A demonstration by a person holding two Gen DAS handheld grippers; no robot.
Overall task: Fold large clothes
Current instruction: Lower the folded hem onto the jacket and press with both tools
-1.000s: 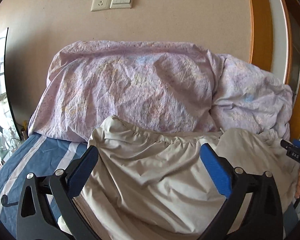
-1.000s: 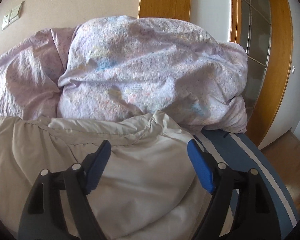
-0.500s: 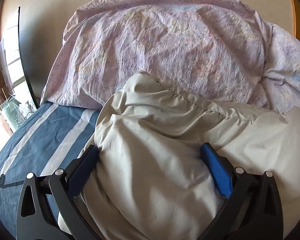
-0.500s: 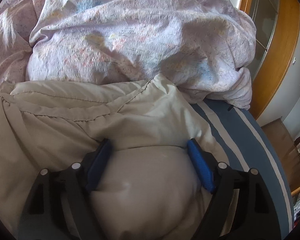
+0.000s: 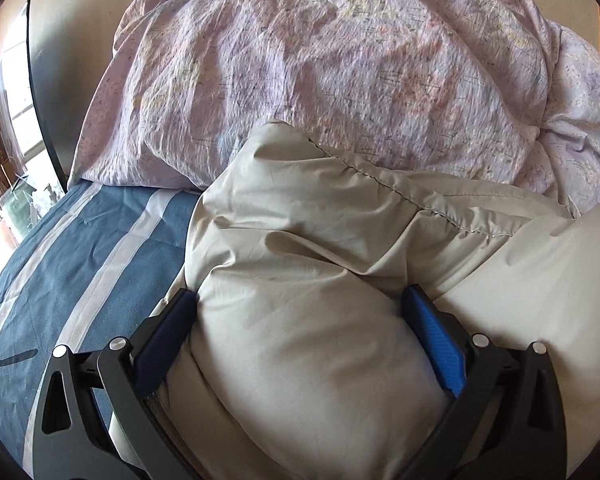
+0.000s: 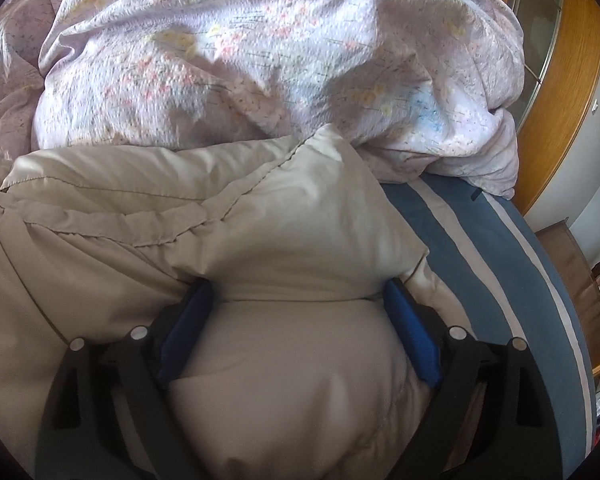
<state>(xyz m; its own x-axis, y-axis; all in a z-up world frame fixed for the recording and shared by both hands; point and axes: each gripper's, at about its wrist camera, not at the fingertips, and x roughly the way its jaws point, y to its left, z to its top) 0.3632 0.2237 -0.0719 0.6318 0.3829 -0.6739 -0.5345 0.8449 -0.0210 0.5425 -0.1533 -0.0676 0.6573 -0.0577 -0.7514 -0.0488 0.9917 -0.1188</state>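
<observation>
Left wrist view first: a second ago the wall with its socket and switch plate filled the top of the picture, and now that is gone, the camera has tipped down and the lilac floral duvet [image 5: 340,64] fills the upper half. The beige padded garment [image 5: 308,320] looked flatter and further off before; now it bulges right up between the blue pads. The right wrist view tells the same story: more door frame and wall then, mostly bedding and garment now.

The surface is a bed with a blue sheet with white stripes [image 5: 80,248], the duvet heaped at its far end against a pale wall. A window shows at the left edge, and an orange wooden door frame [image 6: 560,120] on the right, with wooden floor beyond.

The garment lies on the sheet, its far edge touching the duvet, bunched in thick folds.

Left gripper [image 5: 300,312]: jaws wide apart, a fat fold of the garment filling the gap, cloth against both pads.

Right gripper [image 6: 300,300]: jaws spread wide and opening, a puffy fold of the garment between them and touching both pads.
</observation>
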